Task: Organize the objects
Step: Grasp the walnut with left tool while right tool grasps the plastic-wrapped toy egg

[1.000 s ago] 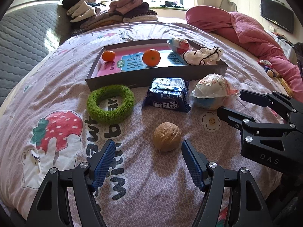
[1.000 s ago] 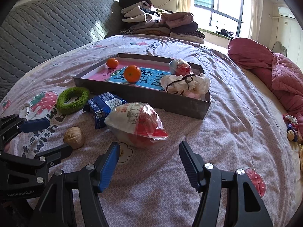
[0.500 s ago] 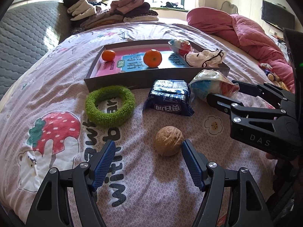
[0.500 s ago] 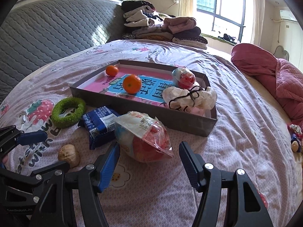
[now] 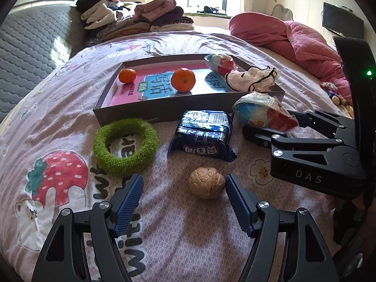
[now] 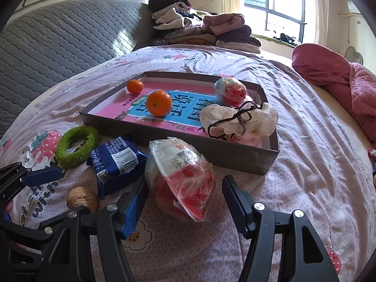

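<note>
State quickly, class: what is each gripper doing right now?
Left gripper: open, holding nothing; walnut lies between its fingers.
Right gripper: open, holding nothing; wrapped toy sits between its fingers.

Walnut (image 5: 206,182) lies before the snack packet (image 5: 203,134), ring (image 5: 125,145) left, tray (image 5: 164,115) behind.

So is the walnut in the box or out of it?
Out. The walnut lies on the bedsheet, in front of the box, between the left gripper's open fingers.
</note>
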`<state>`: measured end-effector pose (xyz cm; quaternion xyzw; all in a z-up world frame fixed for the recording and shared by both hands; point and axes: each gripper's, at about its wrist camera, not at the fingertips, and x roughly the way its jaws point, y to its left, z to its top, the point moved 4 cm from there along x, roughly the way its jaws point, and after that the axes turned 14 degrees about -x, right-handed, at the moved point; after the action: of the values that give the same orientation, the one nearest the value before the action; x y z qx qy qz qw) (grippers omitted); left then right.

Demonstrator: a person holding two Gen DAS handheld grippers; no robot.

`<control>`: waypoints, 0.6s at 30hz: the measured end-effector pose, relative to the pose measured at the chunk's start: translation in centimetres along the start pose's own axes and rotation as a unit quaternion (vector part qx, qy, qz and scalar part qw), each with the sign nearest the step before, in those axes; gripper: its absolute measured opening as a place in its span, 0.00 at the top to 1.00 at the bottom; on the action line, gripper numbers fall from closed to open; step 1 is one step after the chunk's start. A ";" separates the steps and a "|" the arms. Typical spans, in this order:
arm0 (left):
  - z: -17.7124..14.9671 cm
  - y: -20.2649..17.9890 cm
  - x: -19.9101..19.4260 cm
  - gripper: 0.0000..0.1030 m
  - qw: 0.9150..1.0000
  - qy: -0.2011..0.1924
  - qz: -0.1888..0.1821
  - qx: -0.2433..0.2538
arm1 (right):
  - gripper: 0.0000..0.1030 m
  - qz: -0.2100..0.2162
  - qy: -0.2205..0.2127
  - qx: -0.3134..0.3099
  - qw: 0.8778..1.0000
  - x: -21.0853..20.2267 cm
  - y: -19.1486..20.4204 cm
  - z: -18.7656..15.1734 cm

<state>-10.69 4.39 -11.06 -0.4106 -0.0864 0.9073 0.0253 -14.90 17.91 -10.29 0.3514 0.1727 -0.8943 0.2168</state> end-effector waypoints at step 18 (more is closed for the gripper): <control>-0.9 -0.2 0.8 0.68 1.000 0.018 -0.021 0.001 | 0.46 0.033 -0.020 0.010 0.999 -0.3 0.1 0.0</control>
<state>-10.51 4.84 -12.16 -0.4245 -0.0934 0.8994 0.0468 -14.65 17.95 -10.07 0.3411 0.1479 -0.8950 0.2466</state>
